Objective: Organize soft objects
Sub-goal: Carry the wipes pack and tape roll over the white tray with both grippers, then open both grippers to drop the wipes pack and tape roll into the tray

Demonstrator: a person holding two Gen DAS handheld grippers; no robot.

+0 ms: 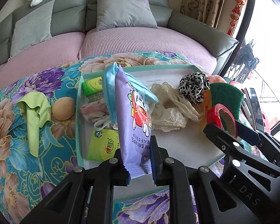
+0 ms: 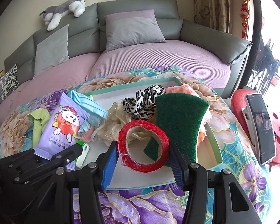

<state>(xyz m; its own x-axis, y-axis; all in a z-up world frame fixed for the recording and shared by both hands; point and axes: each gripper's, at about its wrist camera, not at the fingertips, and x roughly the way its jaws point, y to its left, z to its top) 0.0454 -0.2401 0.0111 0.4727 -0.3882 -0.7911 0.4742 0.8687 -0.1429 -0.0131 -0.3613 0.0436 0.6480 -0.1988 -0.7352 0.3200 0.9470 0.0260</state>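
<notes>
Wipes pack point(image 1: 134, 119) is clamped by left gripper point(image 1: 140, 165), red tape roll point(image 2: 142, 146) by right gripper point(image 2: 142, 165), both above tray point(image 2: 213, 140).

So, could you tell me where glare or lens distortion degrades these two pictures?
Left wrist view: the window at right is blown out white; the sofa bows with fisheye curvature; corners are black. Right wrist view: the same window glare; the phone screen stays dim but visible.

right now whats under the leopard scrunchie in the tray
The leopard scrunchie rests partly on cream lace fabric inside the tray. Whether anything else lies under the scrunchie or the lace is hidden.
</notes>
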